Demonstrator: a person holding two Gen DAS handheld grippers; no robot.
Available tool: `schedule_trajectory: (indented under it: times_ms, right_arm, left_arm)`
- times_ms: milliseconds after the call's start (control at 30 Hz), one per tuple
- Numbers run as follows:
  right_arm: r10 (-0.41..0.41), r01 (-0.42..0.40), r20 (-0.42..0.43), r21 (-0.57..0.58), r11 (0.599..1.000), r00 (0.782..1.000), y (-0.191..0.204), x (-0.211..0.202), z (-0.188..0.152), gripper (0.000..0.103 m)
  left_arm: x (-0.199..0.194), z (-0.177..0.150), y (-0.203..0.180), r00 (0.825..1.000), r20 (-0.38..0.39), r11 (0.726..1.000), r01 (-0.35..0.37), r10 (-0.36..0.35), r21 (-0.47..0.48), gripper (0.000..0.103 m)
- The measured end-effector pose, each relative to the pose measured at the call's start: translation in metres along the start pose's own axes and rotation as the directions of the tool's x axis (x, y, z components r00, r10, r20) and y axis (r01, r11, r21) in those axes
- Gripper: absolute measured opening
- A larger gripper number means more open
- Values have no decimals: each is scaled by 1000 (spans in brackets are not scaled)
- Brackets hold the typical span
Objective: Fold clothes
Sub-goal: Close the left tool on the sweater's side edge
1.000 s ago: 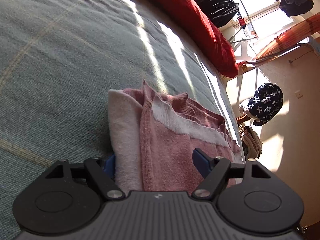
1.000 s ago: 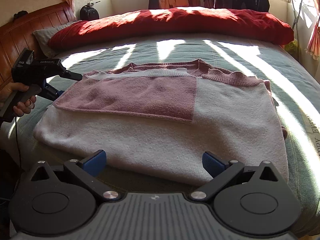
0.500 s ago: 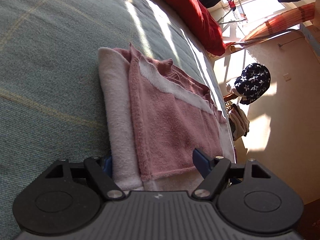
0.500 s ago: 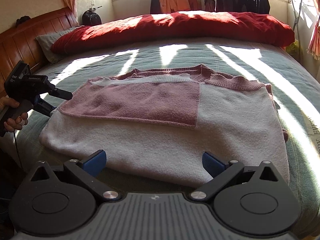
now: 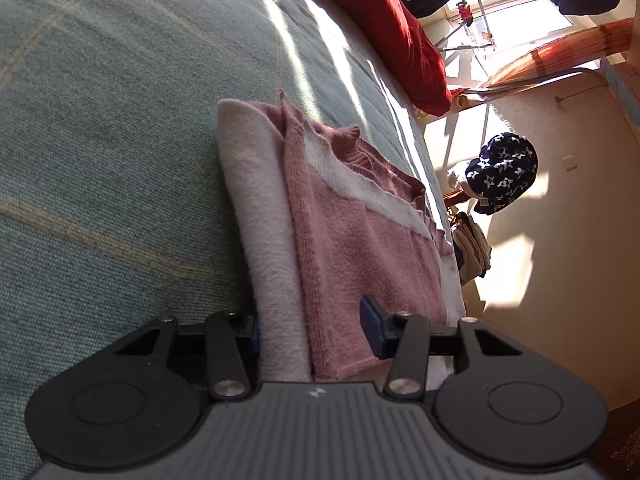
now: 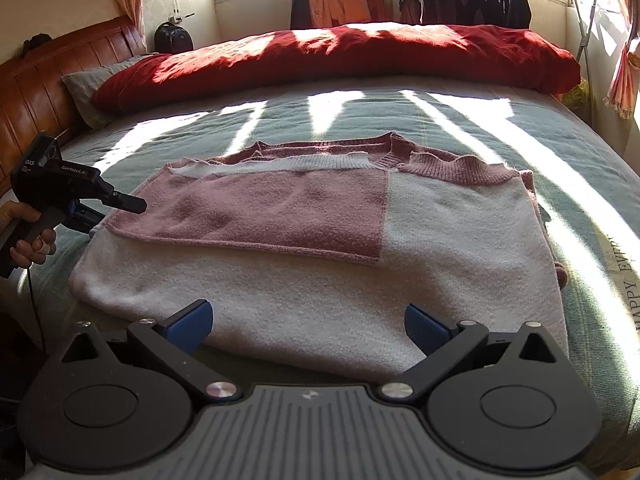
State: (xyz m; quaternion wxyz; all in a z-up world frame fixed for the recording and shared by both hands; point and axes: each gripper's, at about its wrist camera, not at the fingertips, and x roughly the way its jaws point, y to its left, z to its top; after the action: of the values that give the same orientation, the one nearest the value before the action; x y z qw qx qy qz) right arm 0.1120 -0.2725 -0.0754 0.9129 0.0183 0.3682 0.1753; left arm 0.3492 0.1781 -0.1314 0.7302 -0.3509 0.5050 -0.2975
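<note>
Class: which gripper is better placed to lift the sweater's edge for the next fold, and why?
Left. The left gripper has the sweater edge between its closing jaws. The right gripper sits open at the near hem, gripping nothing.

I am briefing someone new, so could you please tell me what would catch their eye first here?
The pink and white knitted sweater, partly folded, lies flat mid-bed on the grey-green blanket. Behind it a long red duvet runs across the far side. At the sweater's left edge the left tongs are closing around its layers.
</note>
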Motion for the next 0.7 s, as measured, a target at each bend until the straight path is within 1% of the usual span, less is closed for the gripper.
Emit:
schedule_trajectory:
  times_ms: [67, 233, 333, 400, 433, 567, 700]
  right_arm:
    - [7, -7, -6, -3, 1000, 1000, 2, 4, 1, 103]
    - [18, -18, -13, -22, 1000, 1000, 11, 9, 2, 103]
    - [14, -14, -16, -22, 1000, 1000, 11, 10, 1, 103]
    - [14, -14, -18, -12, 1000, 1000, 8, 10, 0, 103]
    - [13, -13, -18, -8, 1000, 1000, 7, 11, 0, 103]
    - [15, -15, -13, 4, 1000, 1000, 3, 12, -2, 103]
    - [25, -25, -1, 11, 1000, 1000, 2, 10, -3, 103]
  left_arm:
    - [4, 4, 4, 1000, -3, 1000, -2, 2, -24, 33]
    - [24, 17, -2, 1000, -17, 1000, 4, -3, 9, 32]
    - [22, 14, -6, 1000, -9, 999, -27, 28, 35, 27]
    - [19, 11, -14, 999, 8, 997, -34, 33, 65, 25]
    - [18, 9, -17, 999, 18, 996, -36, 35, 81, 21]
    - [11, 5, -32, 998, 51, 990, -39, 32, 133, 21]
    - [6, 4, -47, 996, 70, 985, -73, 63, 158, 21]
